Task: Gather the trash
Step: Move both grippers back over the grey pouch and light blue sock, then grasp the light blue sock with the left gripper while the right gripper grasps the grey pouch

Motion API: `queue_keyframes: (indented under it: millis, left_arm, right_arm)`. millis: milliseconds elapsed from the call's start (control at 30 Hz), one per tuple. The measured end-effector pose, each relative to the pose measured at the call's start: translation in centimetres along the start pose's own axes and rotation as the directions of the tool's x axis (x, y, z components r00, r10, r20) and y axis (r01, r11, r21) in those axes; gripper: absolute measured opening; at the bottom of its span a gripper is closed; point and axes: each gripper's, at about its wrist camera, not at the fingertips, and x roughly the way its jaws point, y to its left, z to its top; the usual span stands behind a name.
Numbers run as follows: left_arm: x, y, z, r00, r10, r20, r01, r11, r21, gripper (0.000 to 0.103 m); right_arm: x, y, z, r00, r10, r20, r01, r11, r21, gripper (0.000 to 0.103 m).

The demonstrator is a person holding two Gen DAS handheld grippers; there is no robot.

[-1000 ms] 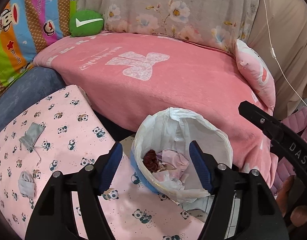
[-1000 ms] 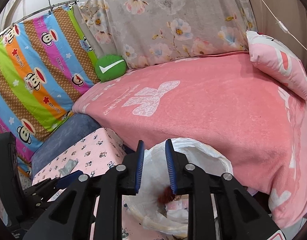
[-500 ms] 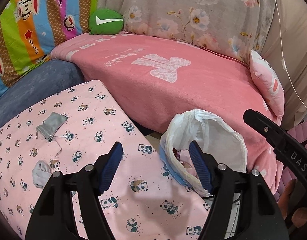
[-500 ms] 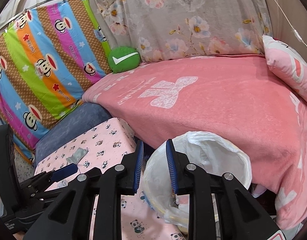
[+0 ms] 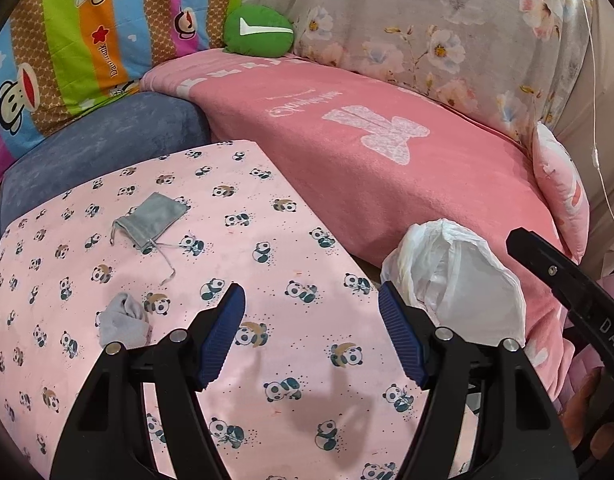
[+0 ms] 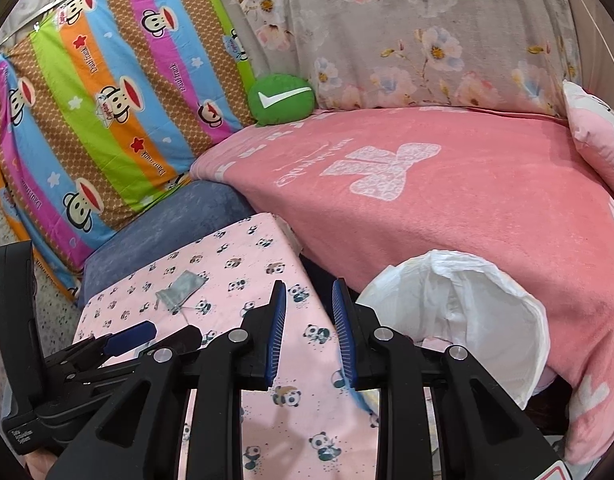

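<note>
Right gripper [image 6: 309, 304] narrowly parted, empty, over panda-print table [image 6: 243, 264] edge; white-lined bin [image 6: 467, 320] just beside; grey pouch [image 6: 183, 286] farther in.

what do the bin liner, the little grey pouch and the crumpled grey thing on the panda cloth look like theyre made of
Bin liner: thin white plastic film, going by its translucent, slightly glossy, crinkled folds.
Grey pouch: soft matte fabric, maybe velvety, with a thin drawstring cord trailing from it.
Crumpled grey thing: looks like soft cloth or knit, matte and limp; too bunched up to say more.

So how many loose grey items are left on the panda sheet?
2: a grey drawstring pouch toward the far side, and a crumpled grey piece just left of the left tool. The tools could hide more.
</note>
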Motion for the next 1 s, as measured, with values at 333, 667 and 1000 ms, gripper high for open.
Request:
queue_keyframes:
  millis: [333,667,1000]
  left_arm:
    - [0.1,5.2,-1.5,0.997,0.074,-0.015,-0.075,0.994,-0.085,0.074]
    - [1.4,12.0,-3.8,0.984,0.153,-0.089,-0.167,0.968,-0.187,0.075]
    - [3.6,17.4,-5.7,0.974,0.148,-0.169,-0.191,0.942,-0.277,0.075]
  right_arm:
    - [1.6,3.6,-1.2,0.999,0.026,-0.034,-0.028,0.999,-0.034,0.032]
    - [4.1,7.8,-2.8,0.994,0.062,-0.094,-0.069,0.995,-0.075,0.033]
    - [7.0,11.9,-5.0,0.984,0.081,-0.159,-0.100,0.989,-0.112,0.035]
